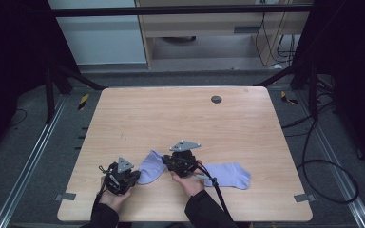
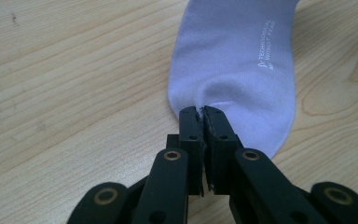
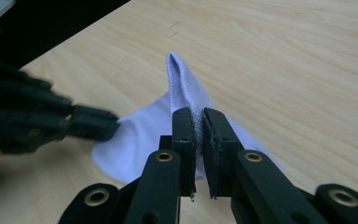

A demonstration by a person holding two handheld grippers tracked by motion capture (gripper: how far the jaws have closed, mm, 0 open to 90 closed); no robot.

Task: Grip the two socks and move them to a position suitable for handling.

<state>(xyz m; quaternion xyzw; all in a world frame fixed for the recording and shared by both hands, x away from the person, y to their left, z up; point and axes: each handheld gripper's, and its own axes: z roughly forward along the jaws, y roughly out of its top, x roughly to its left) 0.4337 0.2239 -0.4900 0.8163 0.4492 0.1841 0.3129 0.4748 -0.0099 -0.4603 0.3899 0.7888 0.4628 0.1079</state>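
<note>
1. The left gripper [image 1: 138, 176] is sitting at the near left of the wooden table [image 1: 180, 114], its jaws pinched tight on one end of a lavender sock [image 1: 153, 167]; in the left gripper view [image 2: 202, 112] the cloth is puckering where the jaw tips are biting its rounded edge.
2. The right gripper [image 1: 164, 164] is hovering just beside it, toward the table's middle, its jaws clamped on the same sock; in the right gripper view [image 3: 199, 114] a ridge of the fabric [image 3: 182, 88] is rising between the jaw tips, while the sock's lower part is resting on the wood.
3. A second lavender sock [image 1: 228, 175] is lying flat to the right, close to the right hand.
4. Farther off, a small dark round disc [image 1: 216, 99] is sitting near the table's far edge.
</note>
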